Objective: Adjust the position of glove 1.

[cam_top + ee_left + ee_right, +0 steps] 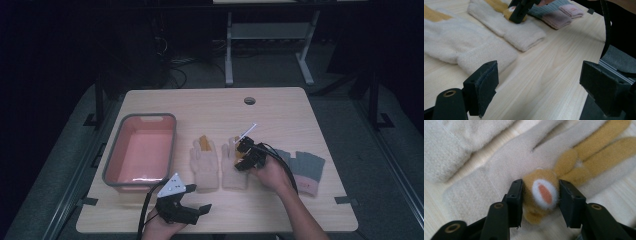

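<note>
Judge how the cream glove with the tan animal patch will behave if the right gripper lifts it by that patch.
The cream glove looks like soft fleece lying flat, so it would probably drape limply. The plush tan patch bulges between the right gripper pads, so it likely squashes, not slips. It seems light; nothing fragile.

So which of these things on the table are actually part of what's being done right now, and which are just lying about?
In use:
- right gripper, jaws pressing on the tan animal figure
- cream glove bearing that figure

Lying about:
- second cream glove
- grey and pink gloves
- pink tub
- left gripper, open, holding nothing
</note>
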Tool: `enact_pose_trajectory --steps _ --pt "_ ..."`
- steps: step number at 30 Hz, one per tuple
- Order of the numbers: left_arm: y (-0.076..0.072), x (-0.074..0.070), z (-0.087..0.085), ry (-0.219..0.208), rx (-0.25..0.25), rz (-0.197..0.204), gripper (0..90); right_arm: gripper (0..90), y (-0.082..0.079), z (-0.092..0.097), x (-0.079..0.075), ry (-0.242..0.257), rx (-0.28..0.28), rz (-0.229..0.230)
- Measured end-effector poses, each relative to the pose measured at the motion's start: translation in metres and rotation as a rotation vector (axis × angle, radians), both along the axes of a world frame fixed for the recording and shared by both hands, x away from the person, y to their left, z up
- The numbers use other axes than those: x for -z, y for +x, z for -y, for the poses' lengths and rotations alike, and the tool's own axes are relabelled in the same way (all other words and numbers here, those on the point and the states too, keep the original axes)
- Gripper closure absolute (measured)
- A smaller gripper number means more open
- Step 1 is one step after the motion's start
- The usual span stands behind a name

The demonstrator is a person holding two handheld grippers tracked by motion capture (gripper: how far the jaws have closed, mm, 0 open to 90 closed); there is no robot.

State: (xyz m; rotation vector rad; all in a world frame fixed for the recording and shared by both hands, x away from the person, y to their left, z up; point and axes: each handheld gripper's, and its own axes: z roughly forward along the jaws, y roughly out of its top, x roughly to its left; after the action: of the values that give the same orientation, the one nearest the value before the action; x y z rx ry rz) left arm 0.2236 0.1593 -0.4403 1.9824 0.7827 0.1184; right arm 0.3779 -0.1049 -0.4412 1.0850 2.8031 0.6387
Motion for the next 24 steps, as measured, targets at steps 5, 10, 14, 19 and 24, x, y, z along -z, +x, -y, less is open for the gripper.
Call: enact_pose_trajectory --steps 5,10,14,19,24 --pt "0.0 -0.001 0.0 -0.002 -0.003 0.003 15.7 60.5 -0.002 0.001 -0.002 0.006 0.002 0.009" --pt "0.001 0.0 0.0 0.0 -0.006 -0.002 15.7 62.1 -0.004 0.003 -0.007 0.007 -0.002 0.025" --pt "0.001 0.001 0.0 0.003 -0.005 -0.001 15.7 62.2 -0.006 0.005 -0.013 0.022 -0.009 0.038" --pt "0.001 0.0 0.001 0.012 0.002 0.007 15.7 62.4 -0.014 0.005 -0.021 0.029 -0.025 0.055" --pt "0.001 0.001 -0.001 0.003 0.001 -0.009 15.7 62.6 -0.017 0.007 -0.033 0.021 -0.048 0.081"
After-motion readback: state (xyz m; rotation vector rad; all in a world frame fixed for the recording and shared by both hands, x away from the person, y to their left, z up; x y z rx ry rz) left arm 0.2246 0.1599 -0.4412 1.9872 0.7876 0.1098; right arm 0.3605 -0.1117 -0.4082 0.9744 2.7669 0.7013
